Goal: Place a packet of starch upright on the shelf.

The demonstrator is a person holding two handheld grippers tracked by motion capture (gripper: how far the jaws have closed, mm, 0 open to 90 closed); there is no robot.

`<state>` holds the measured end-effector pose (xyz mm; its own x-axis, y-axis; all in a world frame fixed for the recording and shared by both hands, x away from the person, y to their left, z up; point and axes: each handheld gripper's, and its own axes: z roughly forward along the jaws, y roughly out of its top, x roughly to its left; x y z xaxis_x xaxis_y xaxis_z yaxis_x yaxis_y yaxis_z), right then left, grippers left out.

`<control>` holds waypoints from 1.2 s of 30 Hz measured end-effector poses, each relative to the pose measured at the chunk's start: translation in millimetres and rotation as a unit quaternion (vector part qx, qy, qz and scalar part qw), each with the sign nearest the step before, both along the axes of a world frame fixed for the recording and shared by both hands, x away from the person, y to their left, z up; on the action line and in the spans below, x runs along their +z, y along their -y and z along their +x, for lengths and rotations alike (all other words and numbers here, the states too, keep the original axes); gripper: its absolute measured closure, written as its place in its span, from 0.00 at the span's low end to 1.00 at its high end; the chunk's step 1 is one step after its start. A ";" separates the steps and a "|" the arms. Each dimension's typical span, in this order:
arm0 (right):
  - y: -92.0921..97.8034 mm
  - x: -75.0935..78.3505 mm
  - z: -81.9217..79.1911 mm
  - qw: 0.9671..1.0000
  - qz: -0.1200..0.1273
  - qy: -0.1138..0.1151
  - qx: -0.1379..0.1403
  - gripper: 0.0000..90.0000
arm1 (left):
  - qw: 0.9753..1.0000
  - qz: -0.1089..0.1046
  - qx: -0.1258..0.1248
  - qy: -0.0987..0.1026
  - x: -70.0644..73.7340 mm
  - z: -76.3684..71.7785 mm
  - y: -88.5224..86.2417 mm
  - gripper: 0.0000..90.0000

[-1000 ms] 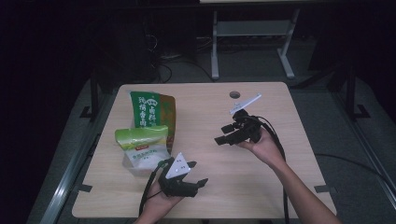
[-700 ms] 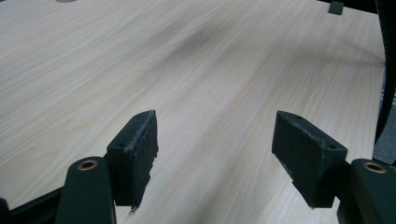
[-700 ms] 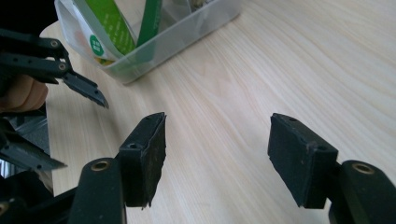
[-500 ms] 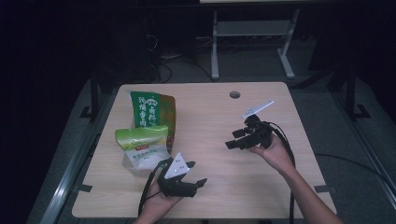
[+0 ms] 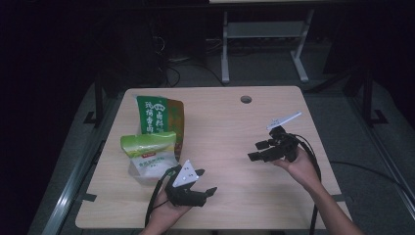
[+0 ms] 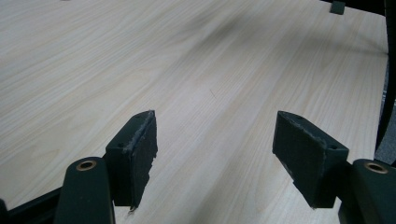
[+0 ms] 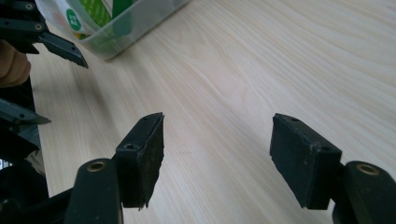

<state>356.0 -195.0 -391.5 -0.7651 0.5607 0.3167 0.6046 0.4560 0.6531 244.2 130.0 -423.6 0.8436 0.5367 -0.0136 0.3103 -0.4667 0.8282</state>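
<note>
Wooden bench | left hand-held gripper gaped empty beside clear food tub | right hand-held gripper gaped empty, well apart from tub

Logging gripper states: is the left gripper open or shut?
Open. The left gripper shows its jaws wide apart with only bare table between them.

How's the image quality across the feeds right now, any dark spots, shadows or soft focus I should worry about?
High view: the table is evenly lit, the room around it nearly black, the picture slightly soft. Left gripper view: sharp wood grain, a broad soft shadow across the upper table. Right gripper view: the clear container near the top edge looks slightly blurred.
</note>
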 end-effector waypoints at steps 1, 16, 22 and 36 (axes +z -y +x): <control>2.7 -0.9 -1.1 1.000 0.000 -0.001 -0.003 0.38 | 1.000 0.000 0.000 0.000 -0.1 0.1 -0.1 0.33; 26.8 -8.4 -14.2 1.000 0.003 -0.003 -0.025 0.36 | 1.000 0.002 0.003 0.002 -0.5 1.0 -1.1 0.33; 39.0 -12.5 -22.6 0.999 0.004 0.000 -0.035 0.36 | 1.000 0.001 0.003 0.000 -1.3 1.6 -1.1 0.33; 68.5 -32.9 -45.0 0.998 0.013 -0.011 -0.066 0.34 | 1.000 0.005 0.002 -0.006 -2.8 1.3 -0.6 0.33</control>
<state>311.0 -263.5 -424.3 -0.6785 0.6468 0.3482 0.6717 0.3545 0.6505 245.5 130.7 -426.4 0.8418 0.5395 -0.0181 0.3209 -0.4733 0.8204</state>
